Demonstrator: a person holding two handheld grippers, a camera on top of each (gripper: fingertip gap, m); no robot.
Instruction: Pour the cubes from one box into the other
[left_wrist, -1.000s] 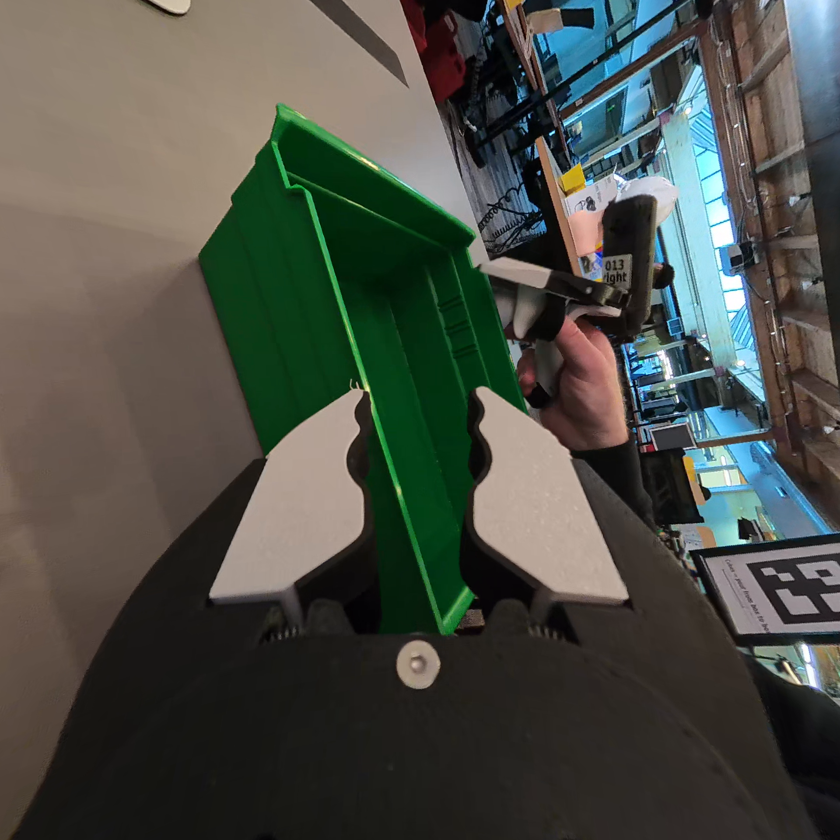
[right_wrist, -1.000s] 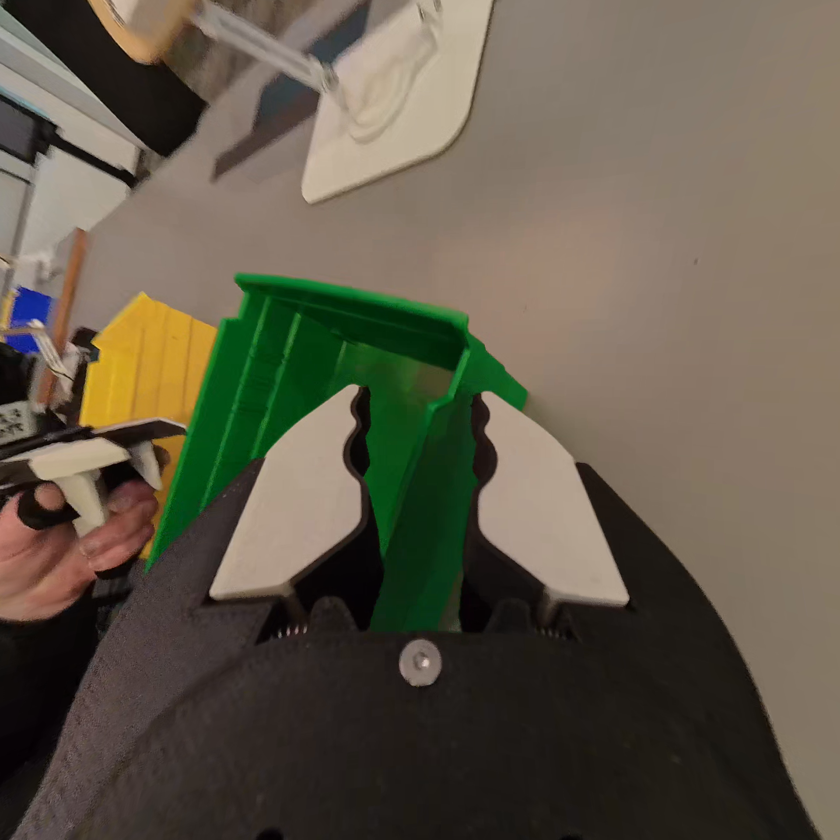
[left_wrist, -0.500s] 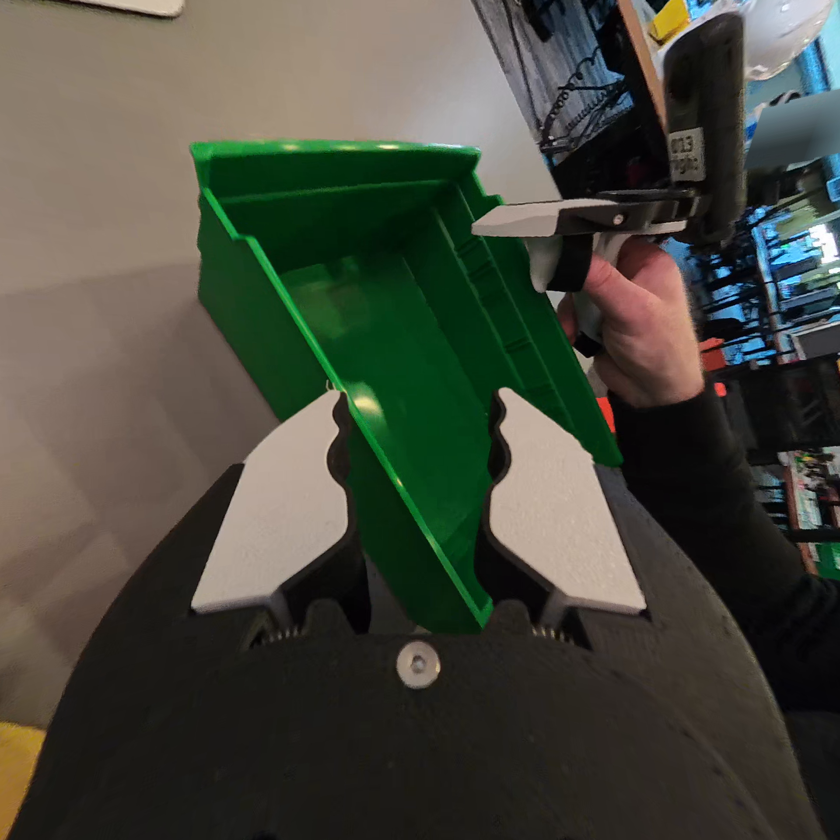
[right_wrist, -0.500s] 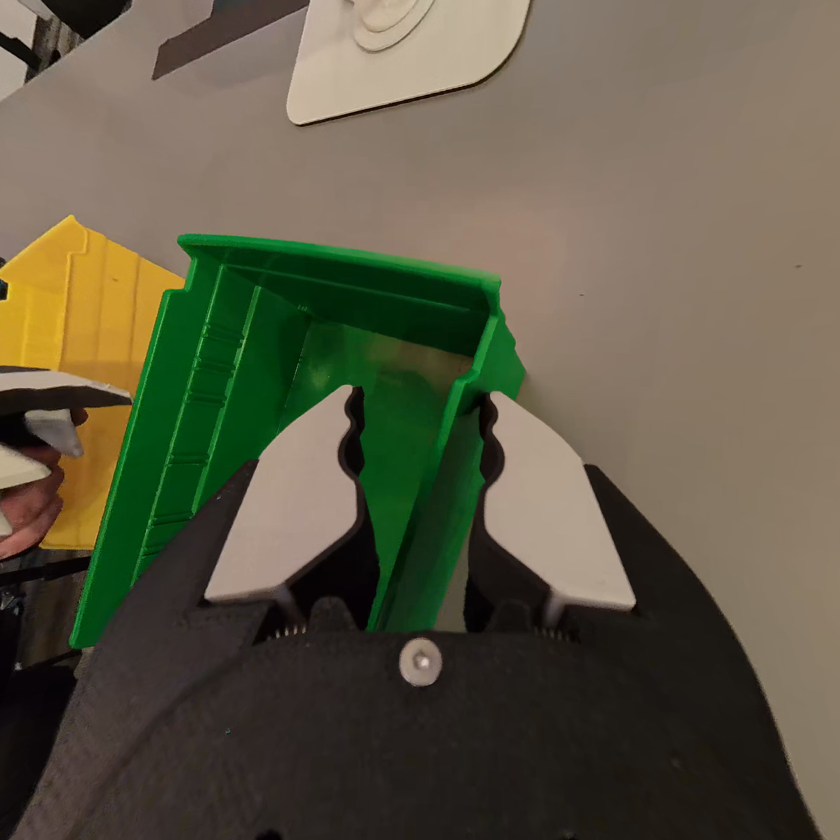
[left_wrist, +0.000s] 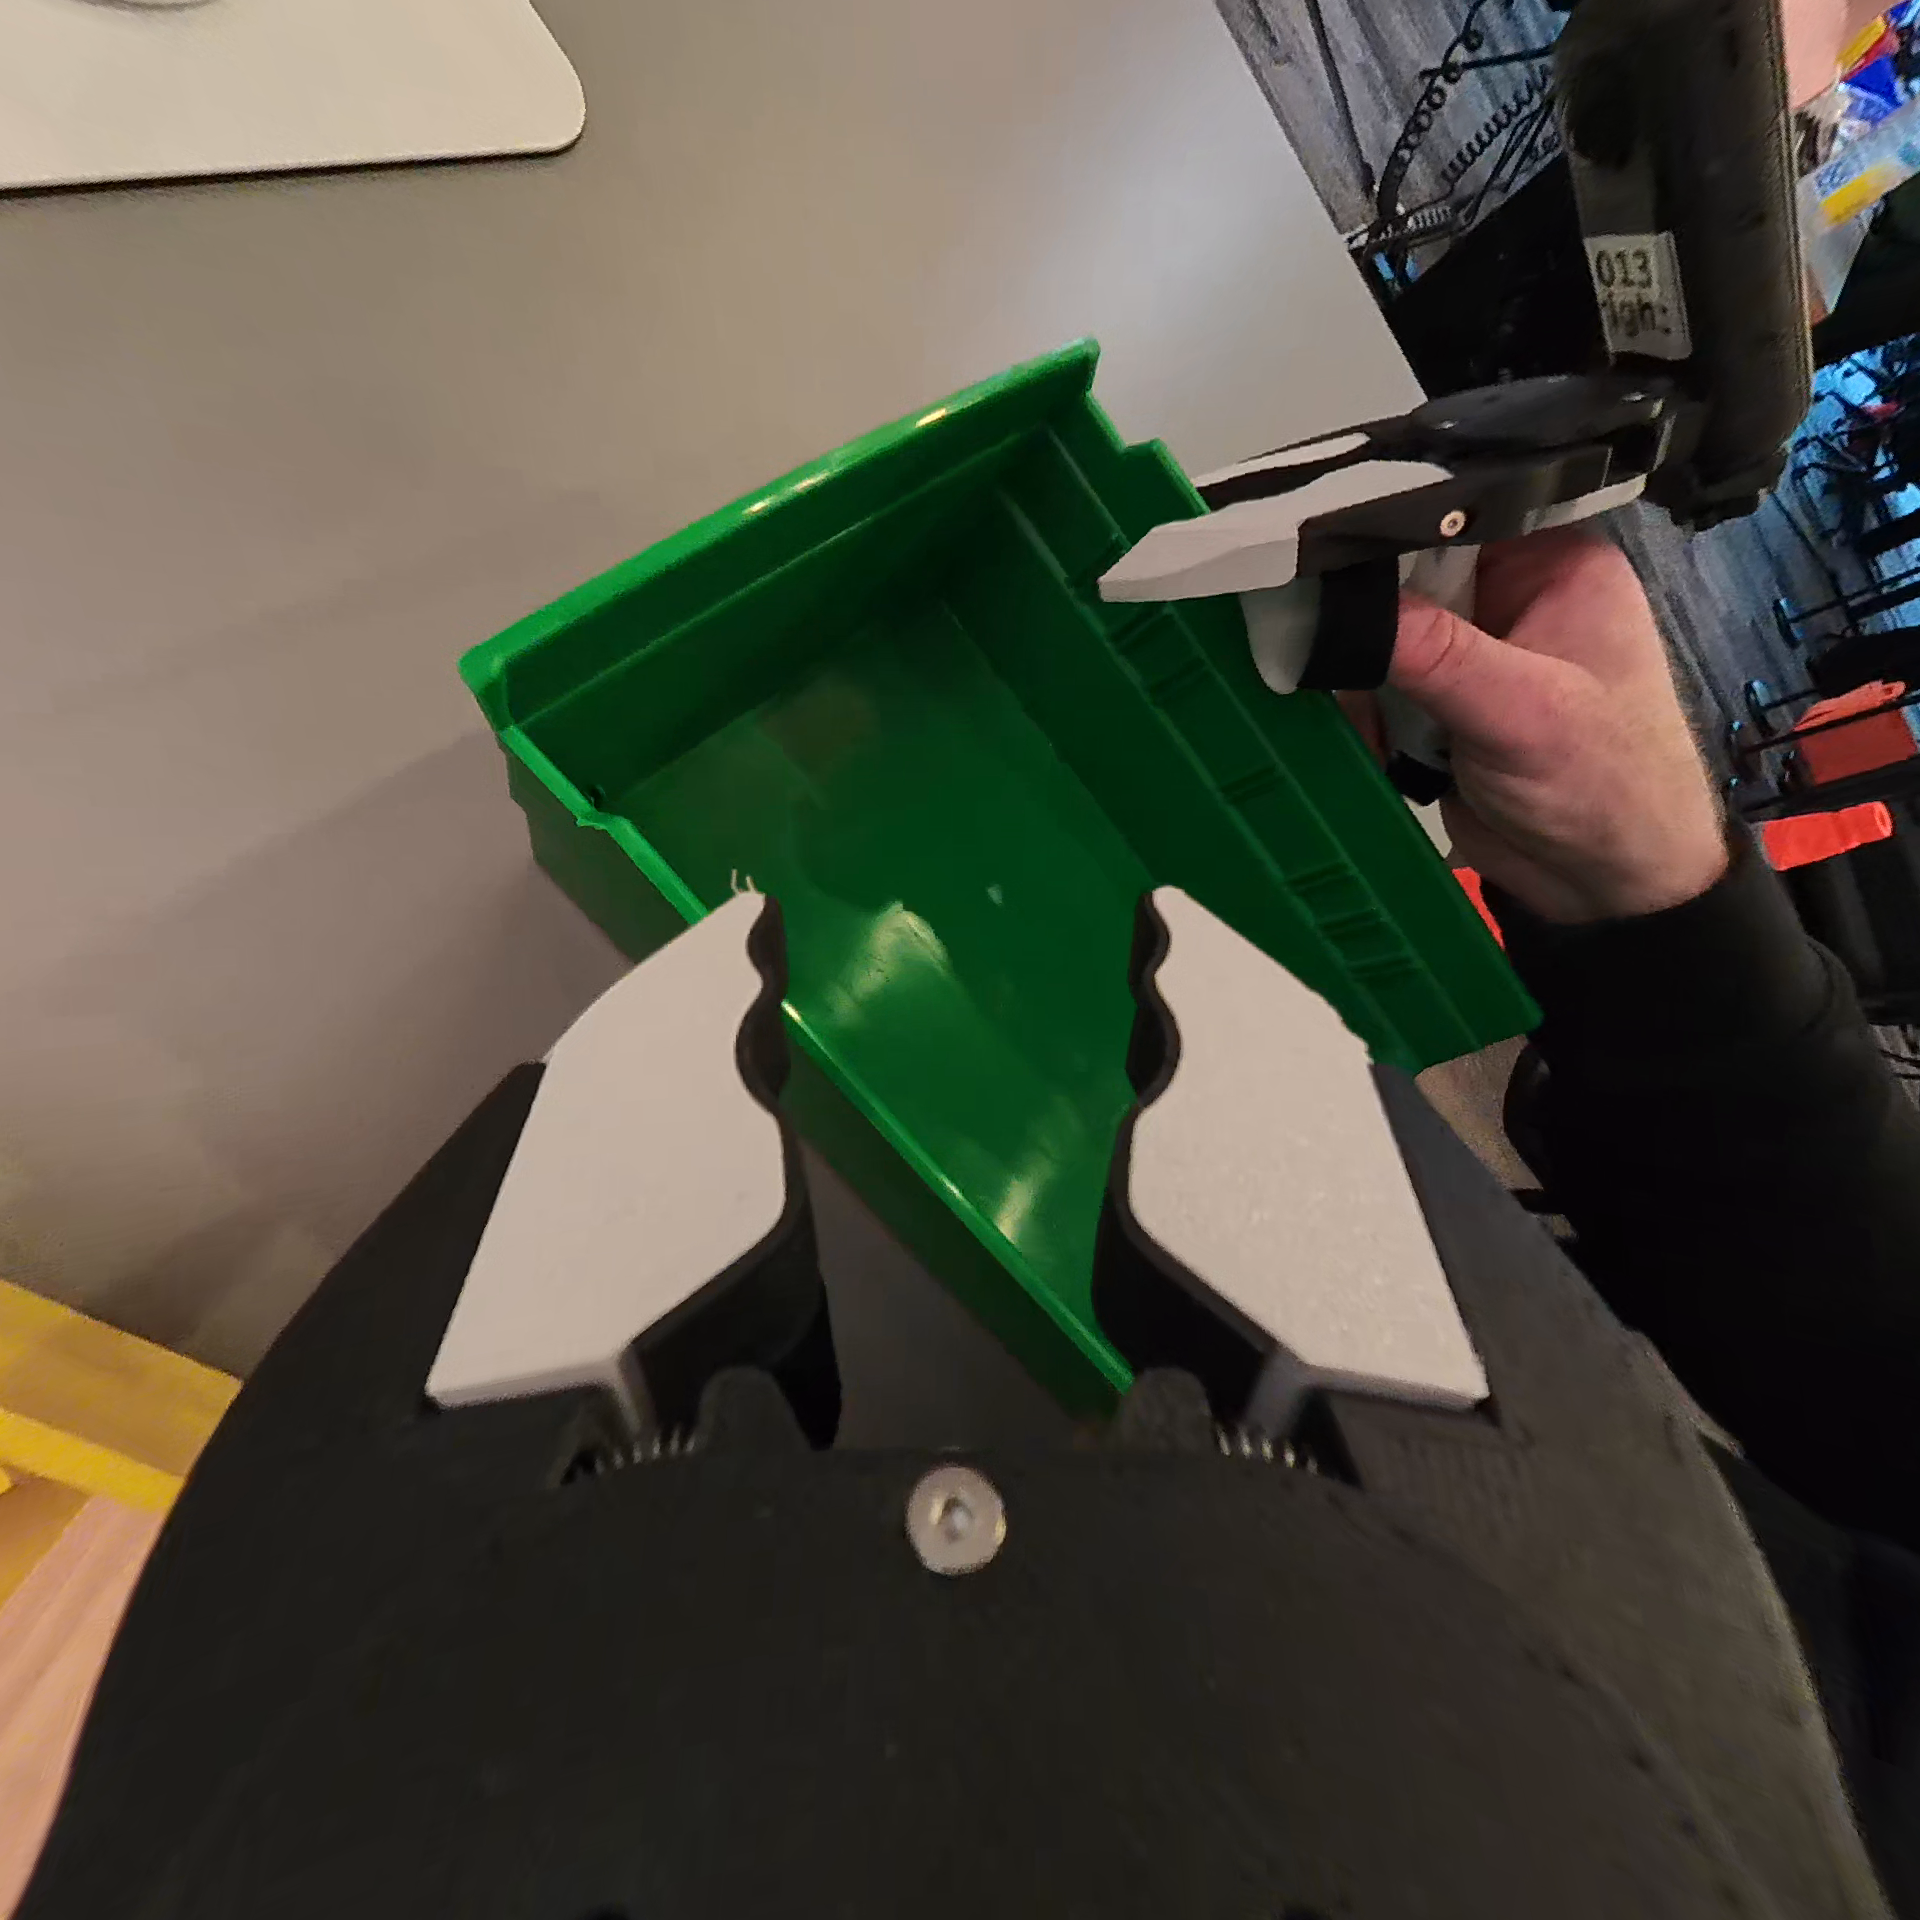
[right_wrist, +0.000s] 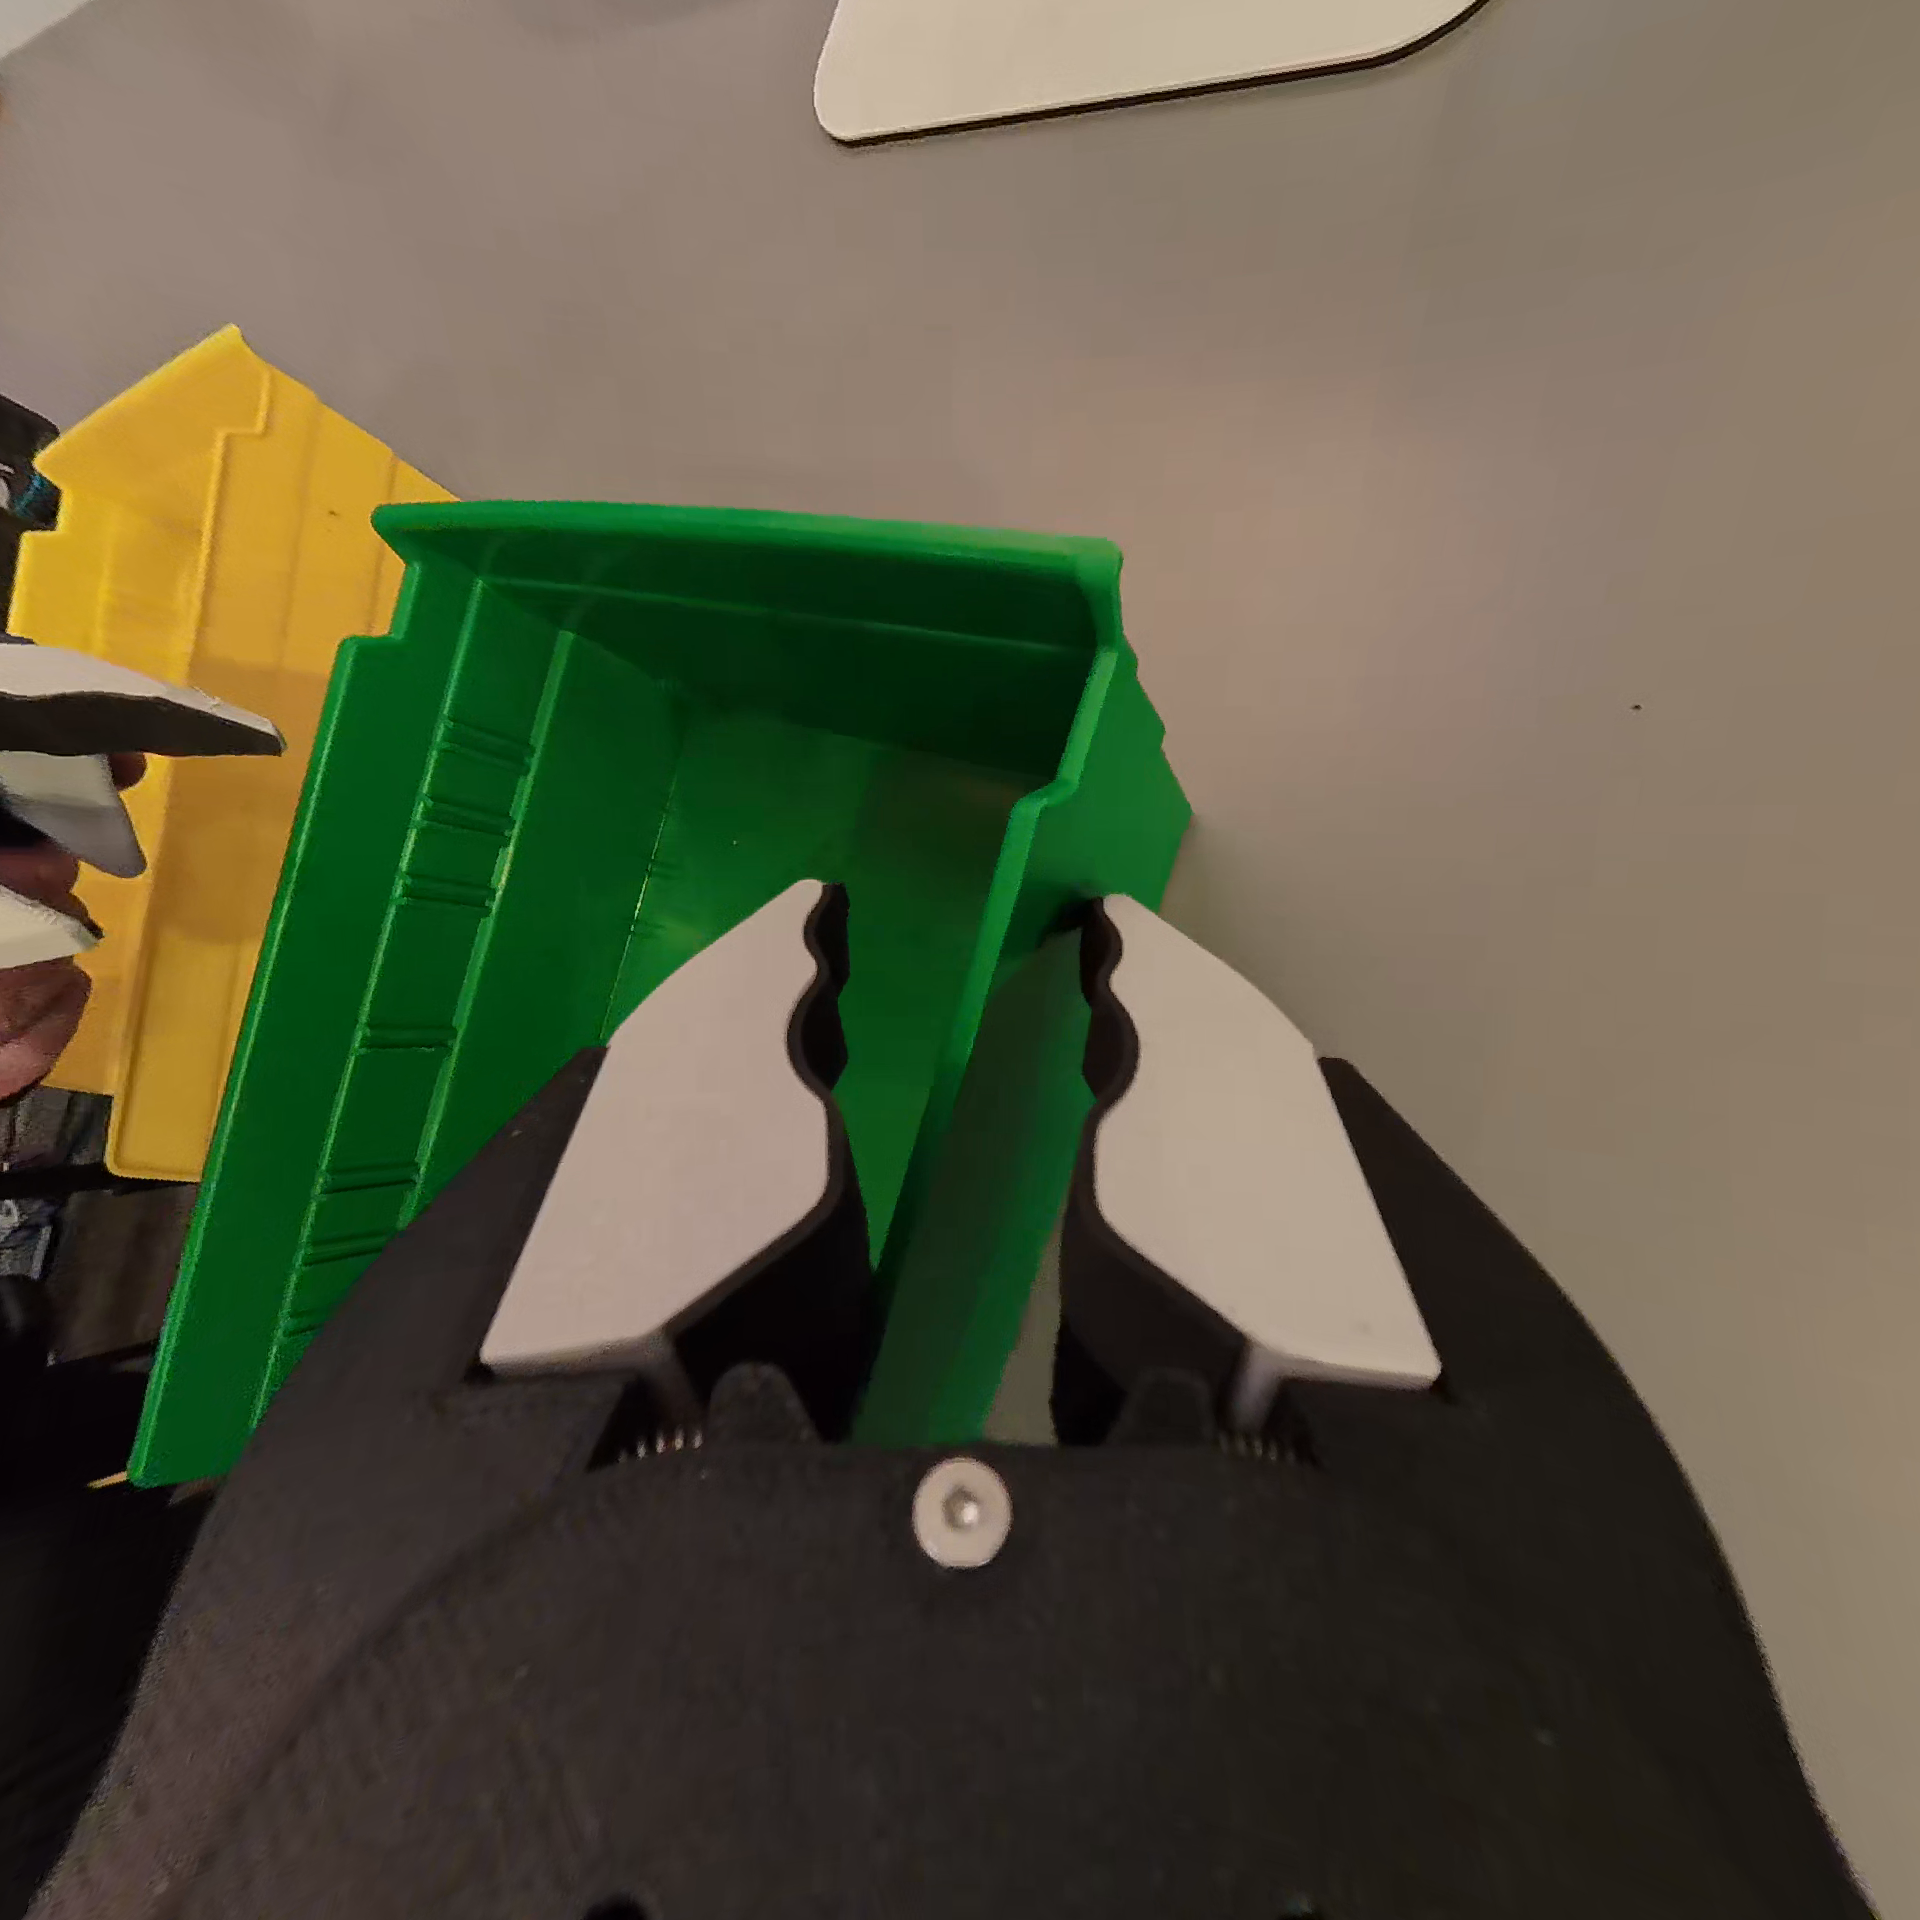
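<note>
You see dim, warm light on the grey worktop (left_wrist: 312, 468), soft shadows beneath the green box (left_wrist: 935, 831), small glare spots on its floor, wide-angle bending and blur at the edges.

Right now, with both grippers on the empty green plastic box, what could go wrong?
1. The left gripper and right gripper each pinch only a thin side wall of the green plastic box; uneven motion might twist it loose.
2. Lowering it could bump the yellow plastic box close beside it.
</note>
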